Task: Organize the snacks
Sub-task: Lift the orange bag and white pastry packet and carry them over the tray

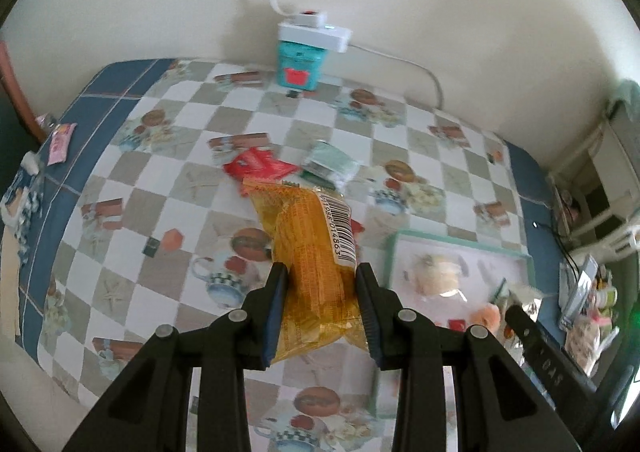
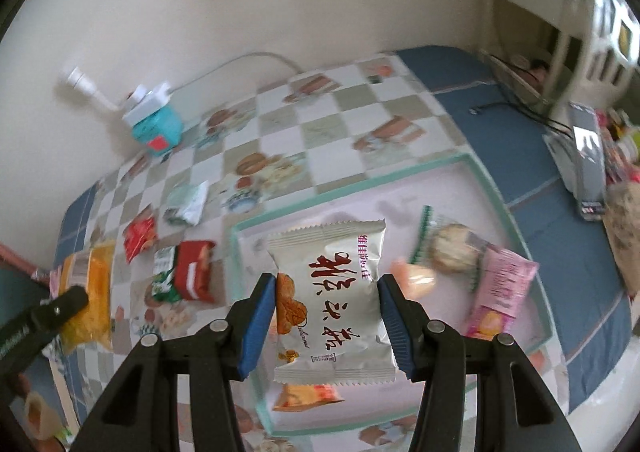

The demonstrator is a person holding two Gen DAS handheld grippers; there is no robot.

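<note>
**Two packets in my tongs, tray partly filled**

My left tongs are clenched on the yellow packet; both blue pads press its sides, and it sticks out ahead of the fingers with the barcode end forward, held above the checked tablecloth. My right tongs have the white packet between their pads, touching on both sides, so I judge they grip it. It hangs right over the tray, near its front edge.

As I read it, the job is roughly half done. In the tray I can see a round biscuit in clear wrap, a pink packet, a small orange sweet and an orange packet peeking out beneath the white one. Out on the cloth there remain a red packet, a red-and-green packet and a pale green packet, all lying to the left of the tray, well apart from both tongs. In the left view another pink packet sits at the far left edge of the table; whether it belongs with the rest I cannot tell.

The white packet looks ready to go down where it hangs. The yellow one has to travel rightward to reach the tray, which sits just beside and beyond my left fingers.
</note>
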